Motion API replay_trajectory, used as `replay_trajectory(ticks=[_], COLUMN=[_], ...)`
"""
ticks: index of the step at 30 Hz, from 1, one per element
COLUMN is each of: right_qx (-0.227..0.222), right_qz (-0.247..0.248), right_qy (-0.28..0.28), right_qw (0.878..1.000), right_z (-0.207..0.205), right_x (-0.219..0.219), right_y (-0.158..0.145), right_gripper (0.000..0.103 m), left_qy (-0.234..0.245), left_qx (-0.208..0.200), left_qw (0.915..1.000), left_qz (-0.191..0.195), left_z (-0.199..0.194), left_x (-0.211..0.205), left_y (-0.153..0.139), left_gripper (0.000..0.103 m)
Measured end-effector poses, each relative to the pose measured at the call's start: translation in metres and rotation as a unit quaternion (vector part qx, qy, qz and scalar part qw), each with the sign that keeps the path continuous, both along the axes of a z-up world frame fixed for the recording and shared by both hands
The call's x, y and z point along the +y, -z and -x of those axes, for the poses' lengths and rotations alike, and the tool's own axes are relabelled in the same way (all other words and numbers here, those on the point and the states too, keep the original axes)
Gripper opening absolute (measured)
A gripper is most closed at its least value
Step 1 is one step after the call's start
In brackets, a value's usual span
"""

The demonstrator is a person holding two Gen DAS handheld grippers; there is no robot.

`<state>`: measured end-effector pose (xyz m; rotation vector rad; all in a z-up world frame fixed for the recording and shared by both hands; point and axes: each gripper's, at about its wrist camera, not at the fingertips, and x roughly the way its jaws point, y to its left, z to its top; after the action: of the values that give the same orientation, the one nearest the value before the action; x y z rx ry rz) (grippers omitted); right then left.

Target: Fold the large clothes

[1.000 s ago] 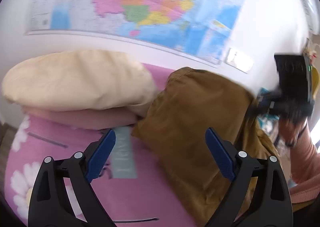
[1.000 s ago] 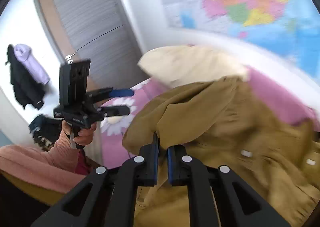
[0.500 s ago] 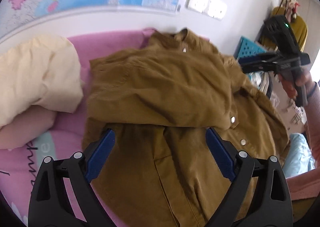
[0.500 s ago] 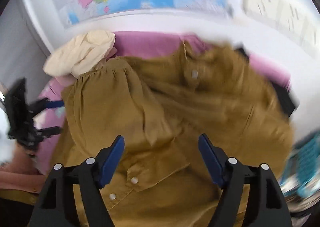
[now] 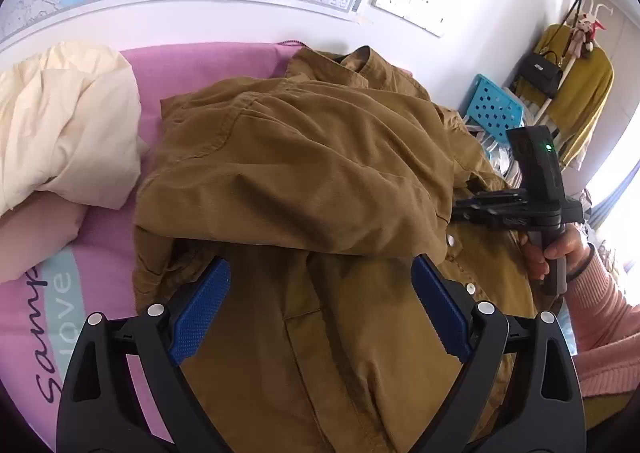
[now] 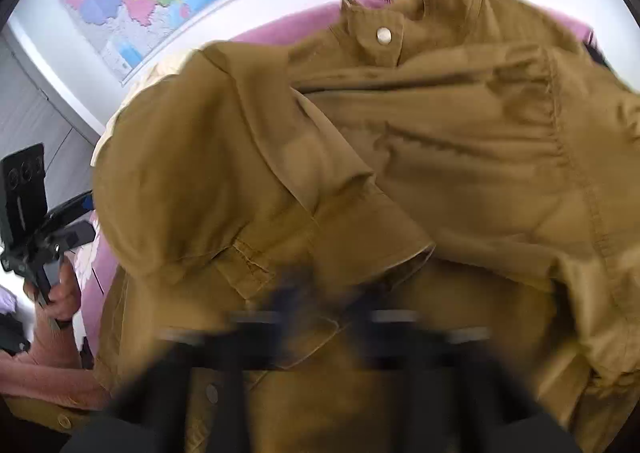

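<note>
The brown jacket (image 5: 304, 173) lies on the pink bed (image 5: 100, 245), collar toward the wall edge. Left hand-held gripper (image 5: 320, 309): jaws wide, empty, above the jacket. Right hand-held gripper (image 5: 472, 209): jaws closed at the jacket's button edge; grip not discernible.

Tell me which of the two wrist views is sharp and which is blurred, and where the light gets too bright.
Left wrist view: sharp; the open left gripper and the brown jacket are crisp, and the window at the right edge is blown out white. Right wrist view: the right gripper is smeared by motion at the bottom, and the jacket is soft around it; both views bulge with fisheye bending.
</note>
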<state>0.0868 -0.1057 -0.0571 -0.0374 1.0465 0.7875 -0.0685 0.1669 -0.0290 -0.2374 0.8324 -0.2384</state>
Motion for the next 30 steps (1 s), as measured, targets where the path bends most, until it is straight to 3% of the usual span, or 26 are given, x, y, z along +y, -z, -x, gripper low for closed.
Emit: replay_trajectory(ticks=[2,5,7,11,15,17,22,28,30], right_qx=[-0.027,-0.113,-0.157,-0.207,-0.228,-0.189,-0.146,-0.177,-0.164], right_qz=[-0.013,-0.017,-0.001,0.045,0.108,0.086,0.089,0.048,0.057], right_qy=[0.000,0.024,0.051,0.111,0.167,0.176,0.200,0.218,0.215], right_qw=[1.000,0.993,0.986,0.971,0.953,0.962,0.965,0.958,0.961], right_z=[0.004,0.012,0.009,-0.015,-0.042,-0.057,-0.080,-0.072,-0.077], right_x=[-0.005,-0.032,-0.051,-0.090,-0.111,-0.122,-0.129,-0.139,-0.138], right_y=[-0.017,-0.075,-0.106,-0.136,-0.113,-0.089,-0.042,-0.054,-0.048], right_gripper=[0.002,0.001,0.001,0.001,0.001,0.001,0.002,0.002,0.002], left_qy=[0.004,0.018,0.028,0.055,0.079,0.082,0.071,0.063,0.057], left_qx=[0.002,-0.004,-0.008,-0.019,-0.026,-0.023,-0.013,0.007,0.022], left_qw=[1.0000,0.9998,0.9996,0.9983,0.9965,0.9964,0.9973,0.9977,0.9979], left_qz=[0.002,0.004,0.002,0.003,-0.001,0.000,-0.016,-0.022,-0.020], left_z=[-0.001,-0.001,-0.002,-0.007,-0.015,-0.022,-0.048,-0.080,-0.089], left_x=[-0.003,-0.009,-0.014,-0.030,-0.048,-0.053,-0.064,-0.069,-0.069], left_y=[0.000,-0.004,-0.007,-0.011,-0.012,-0.012,-0.007,0.004,0.013], left_gripper=[0.091,0.091,0.091,0.091,0.091,0.091,0.091,0.091,0.091])
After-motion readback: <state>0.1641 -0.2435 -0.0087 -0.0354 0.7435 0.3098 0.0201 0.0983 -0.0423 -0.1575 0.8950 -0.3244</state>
